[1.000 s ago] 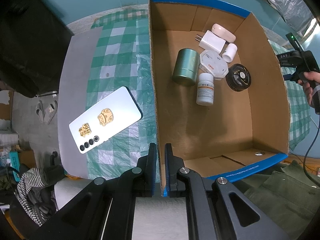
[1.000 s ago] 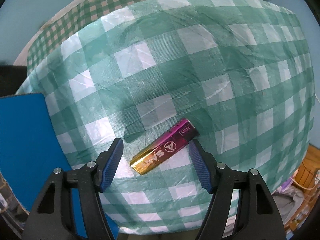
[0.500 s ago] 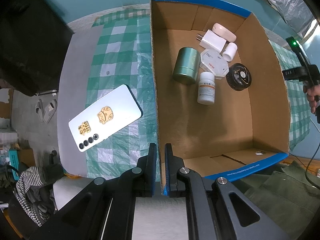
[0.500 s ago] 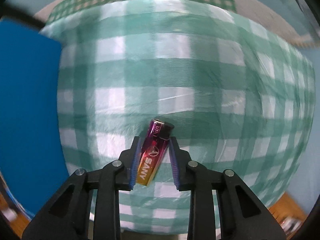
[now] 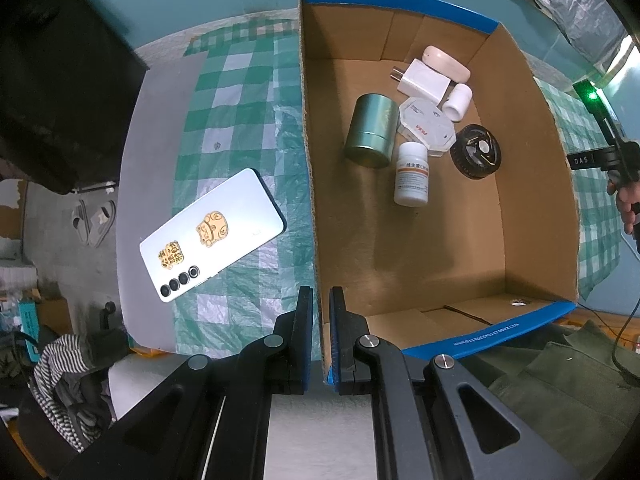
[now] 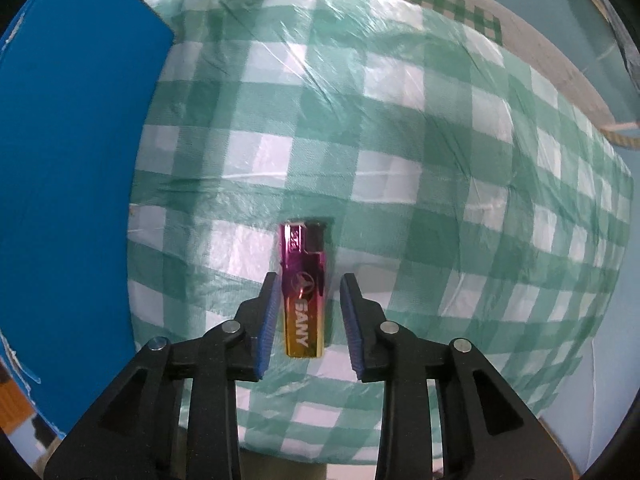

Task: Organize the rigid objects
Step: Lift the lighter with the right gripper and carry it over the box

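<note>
In the left wrist view, a white phone [image 5: 212, 236] lies on the checked cloth [image 5: 240, 92] at about 9 o'clock from the cardboard box [image 5: 532, 200], outside of it. The left gripper [image 5: 321, 332] is closed on the box's near wall, at 6 o'clock in this view, and seems to hold the box steady. Inside the box, toward 1 o'clock, several things are already gathered: a green tin [image 5: 370, 130], a white pill bottle [image 5: 412, 174], a white charger [image 5: 424, 80] and a black round fan [image 5: 476, 152]. In the right wrist view, the right gripper [image 6: 308, 312] points down over a pink-gold lighter [image 6: 304, 288], which lies on the cloth with its head to 12 o'clock. Its jaws have just been opening a little; the lighter is between them, but a gap shows on the right side, so it is not gripped. I judge the task is more than half done: the lighter and the phone are left.
</note>
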A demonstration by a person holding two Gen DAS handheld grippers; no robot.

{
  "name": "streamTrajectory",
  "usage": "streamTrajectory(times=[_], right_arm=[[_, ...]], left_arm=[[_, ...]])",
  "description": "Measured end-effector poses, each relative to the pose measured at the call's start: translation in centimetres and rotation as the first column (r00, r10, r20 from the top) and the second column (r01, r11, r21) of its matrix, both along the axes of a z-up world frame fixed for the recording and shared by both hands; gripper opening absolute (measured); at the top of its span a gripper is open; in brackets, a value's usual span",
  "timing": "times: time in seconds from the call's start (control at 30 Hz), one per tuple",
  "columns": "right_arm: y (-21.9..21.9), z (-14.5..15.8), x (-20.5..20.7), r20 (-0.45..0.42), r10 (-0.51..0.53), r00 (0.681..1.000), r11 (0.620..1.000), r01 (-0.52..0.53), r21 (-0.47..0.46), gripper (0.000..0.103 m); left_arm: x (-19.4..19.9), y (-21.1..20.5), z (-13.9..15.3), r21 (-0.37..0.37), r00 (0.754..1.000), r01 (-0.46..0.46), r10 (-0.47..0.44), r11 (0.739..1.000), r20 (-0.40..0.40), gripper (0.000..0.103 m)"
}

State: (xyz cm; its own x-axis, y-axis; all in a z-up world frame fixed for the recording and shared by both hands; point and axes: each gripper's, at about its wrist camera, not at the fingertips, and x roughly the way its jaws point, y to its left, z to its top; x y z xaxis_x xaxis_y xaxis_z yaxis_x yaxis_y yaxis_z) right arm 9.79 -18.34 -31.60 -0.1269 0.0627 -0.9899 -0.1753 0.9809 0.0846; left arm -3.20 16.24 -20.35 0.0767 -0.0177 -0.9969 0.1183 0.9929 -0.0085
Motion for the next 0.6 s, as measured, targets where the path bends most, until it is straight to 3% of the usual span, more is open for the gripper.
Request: streamTrajectory(times=[0.6], right_arm=[[-0.5, 0.8, -2.5, 0.025, -0.052, 0.998, 0.999, 0.052, 0.006, 0.023]], left_arm=[[-0.1, -0.1, 0.1, 0.001, 1.0, 0.003, -0.003, 1.0, 0.0, 0.007]])
